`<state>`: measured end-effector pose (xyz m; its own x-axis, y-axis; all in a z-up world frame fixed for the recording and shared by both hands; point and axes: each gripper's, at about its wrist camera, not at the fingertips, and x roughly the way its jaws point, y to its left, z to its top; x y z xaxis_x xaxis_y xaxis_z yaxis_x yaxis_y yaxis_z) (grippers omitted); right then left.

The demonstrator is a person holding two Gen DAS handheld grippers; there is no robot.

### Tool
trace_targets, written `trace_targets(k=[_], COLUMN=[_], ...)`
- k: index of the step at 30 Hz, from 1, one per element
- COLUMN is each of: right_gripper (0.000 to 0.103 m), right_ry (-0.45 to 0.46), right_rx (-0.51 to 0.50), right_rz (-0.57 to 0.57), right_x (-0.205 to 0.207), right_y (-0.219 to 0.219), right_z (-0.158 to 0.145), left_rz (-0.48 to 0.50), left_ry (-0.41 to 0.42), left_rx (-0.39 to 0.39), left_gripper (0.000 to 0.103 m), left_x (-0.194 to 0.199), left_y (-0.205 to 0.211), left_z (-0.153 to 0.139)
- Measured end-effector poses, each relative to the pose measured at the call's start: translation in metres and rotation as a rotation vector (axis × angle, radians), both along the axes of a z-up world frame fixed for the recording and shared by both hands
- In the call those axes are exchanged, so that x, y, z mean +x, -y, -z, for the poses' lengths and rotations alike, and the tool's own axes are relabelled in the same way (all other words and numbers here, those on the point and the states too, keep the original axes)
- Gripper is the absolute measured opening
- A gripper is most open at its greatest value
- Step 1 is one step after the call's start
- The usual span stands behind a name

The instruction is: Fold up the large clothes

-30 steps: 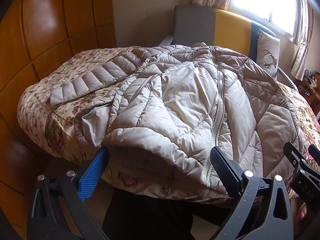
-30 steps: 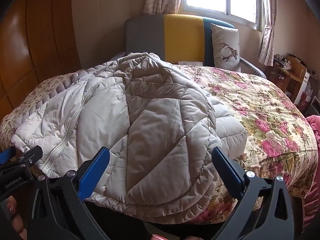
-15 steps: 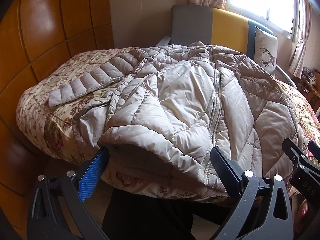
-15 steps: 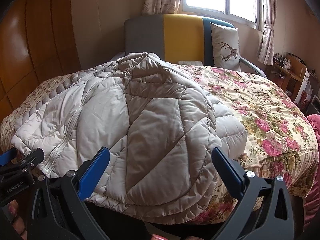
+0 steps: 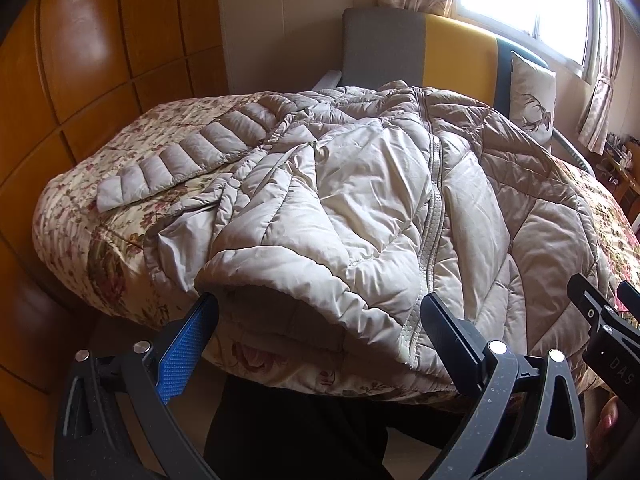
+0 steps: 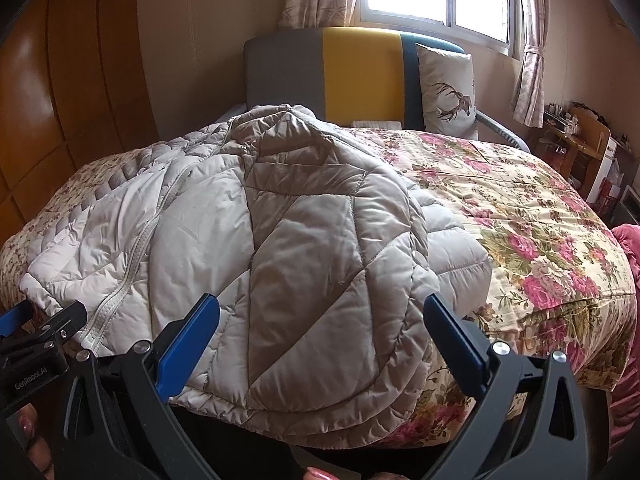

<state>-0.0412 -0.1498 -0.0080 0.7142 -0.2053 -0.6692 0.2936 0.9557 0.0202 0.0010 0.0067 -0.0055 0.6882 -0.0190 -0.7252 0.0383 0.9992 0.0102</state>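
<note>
Jacket [image 5: 360,216] lay on the floral bed [image 6: 540,240], its near hem just beyond both grippers' [image 5: 316,320] [image 6: 320,316] spread, empty fingers.

"GenRobot.AI" printed on left gripper [image 6: 30,344] body, right wrist view; "DAS" on right gripper [image 5: 612,312], left wrist view.

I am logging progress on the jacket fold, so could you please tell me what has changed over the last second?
Very little. The left gripper has drifted slightly, so the puffer jacket sits a touch lower in its view; the right gripper barely shifted. Nothing was grasped or released: both stay open and empty at the jacket's near hem. The jacket lies as it did on the floral bedspread.
</note>
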Motion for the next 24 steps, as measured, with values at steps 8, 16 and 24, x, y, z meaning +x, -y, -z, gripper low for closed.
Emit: trace_targets(k=[8, 16, 24], right_gripper=[0.101, 0.101, 0.101], right_ry=[-0.003, 0.003, -0.001], right_rx=[0.001, 0.002, 0.009], right_rz=[-0.004, 0.002, -0.011], right_x=[0.0004, -0.0007, 0.0018], right_y=[0.0000, 0.0014, 0.0007], right_z=[0.0009, -0.0002, 0.0011], left_rz=[0.005, 0.004, 0.044], left_ry=[0.000, 0.003, -0.027], left_rx=[0.001, -0.008, -0.021], left_gripper=[0.100, 0.100, 0.100], left_x=[-0.0006, -0.0006, 0.0025], left_y=[-0.0015, -0.0011, 0.0021], left_z=[0.0009, 0.0008, 0.0035])
